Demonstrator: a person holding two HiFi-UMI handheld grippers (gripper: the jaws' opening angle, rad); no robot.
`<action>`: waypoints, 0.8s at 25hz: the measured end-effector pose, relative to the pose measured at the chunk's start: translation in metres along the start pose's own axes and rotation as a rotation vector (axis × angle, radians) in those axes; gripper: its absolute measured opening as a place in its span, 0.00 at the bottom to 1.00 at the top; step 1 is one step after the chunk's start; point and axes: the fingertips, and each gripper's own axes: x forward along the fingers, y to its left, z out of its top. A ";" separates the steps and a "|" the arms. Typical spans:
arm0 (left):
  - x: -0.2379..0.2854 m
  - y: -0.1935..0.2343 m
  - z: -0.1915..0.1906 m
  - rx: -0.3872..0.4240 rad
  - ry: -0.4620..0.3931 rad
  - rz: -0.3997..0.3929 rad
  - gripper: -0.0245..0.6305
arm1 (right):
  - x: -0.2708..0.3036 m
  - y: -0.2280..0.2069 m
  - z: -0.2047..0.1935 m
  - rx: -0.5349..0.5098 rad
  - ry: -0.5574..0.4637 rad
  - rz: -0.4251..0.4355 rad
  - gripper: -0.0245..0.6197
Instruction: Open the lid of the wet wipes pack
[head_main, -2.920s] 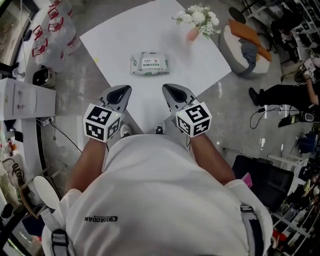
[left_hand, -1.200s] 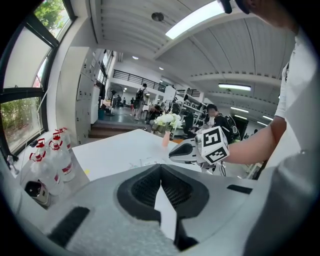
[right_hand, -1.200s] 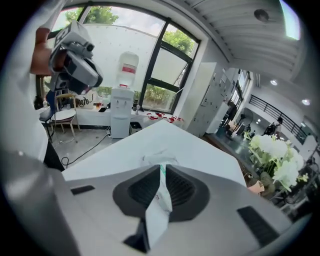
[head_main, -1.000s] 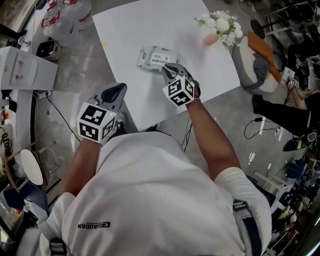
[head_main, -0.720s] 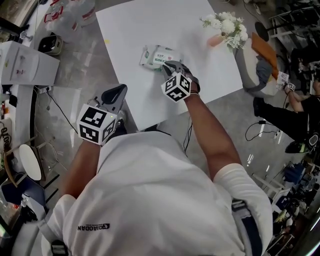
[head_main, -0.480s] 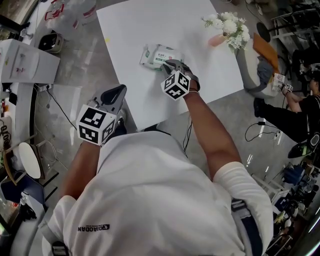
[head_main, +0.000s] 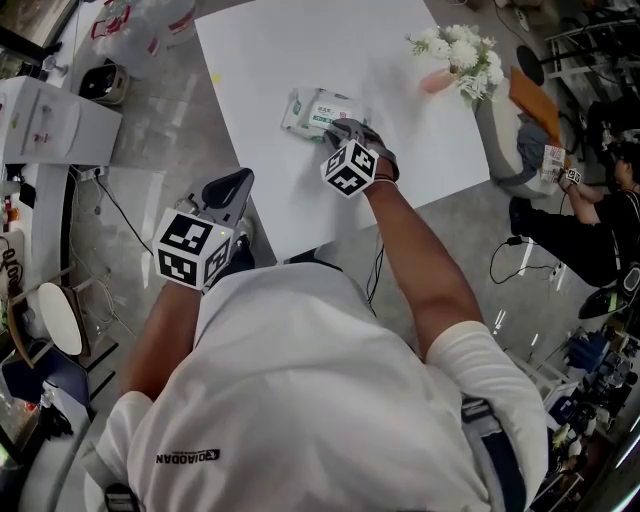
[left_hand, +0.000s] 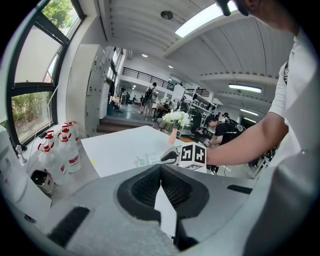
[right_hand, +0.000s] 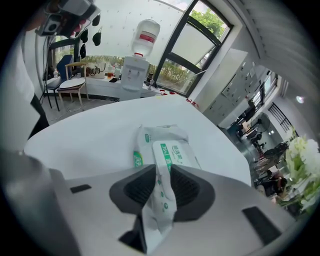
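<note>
The wet wipes pack (head_main: 313, 108), white with green print, lies flat on the white table (head_main: 290, 45). My right gripper (head_main: 337, 130) points steeply down at the pack's near end. In the right gripper view the pack (right_hand: 170, 147) runs away from the jaws, and its crinkled near edge sits between the pads of my right gripper (right_hand: 162, 172). The jaws are opening, and the pads do not pinch the pack. My left gripper (head_main: 234, 187) hangs back off the table's near corner, fingertips together, holding nothing. The left gripper view shows the pack (left_hand: 148, 160) far ahead.
A small vase of white flowers (head_main: 452, 52) stands at the table's far right. Several spray bottles (left_hand: 59, 150) sit on a counter to the left. A water dispenser (right_hand: 138, 57) stands beyond the table. A person (head_main: 585, 225) sits on the floor at the right.
My right gripper has reached out from my body, sunk onto the pack's near end, and its jaws now straddle that edge. The left gripper has stayed by the table's corner.
</note>
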 end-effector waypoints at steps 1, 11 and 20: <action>0.000 0.000 -0.001 -0.001 0.002 0.000 0.04 | 0.001 -0.001 -0.001 0.006 0.005 0.003 0.20; 0.004 0.003 0.002 -0.007 0.002 -0.012 0.04 | 0.008 -0.007 0.001 0.073 0.062 0.147 0.21; 0.007 0.006 0.004 -0.007 0.005 -0.022 0.04 | 0.003 -0.012 0.003 0.236 0.035 0.220 0.19</action>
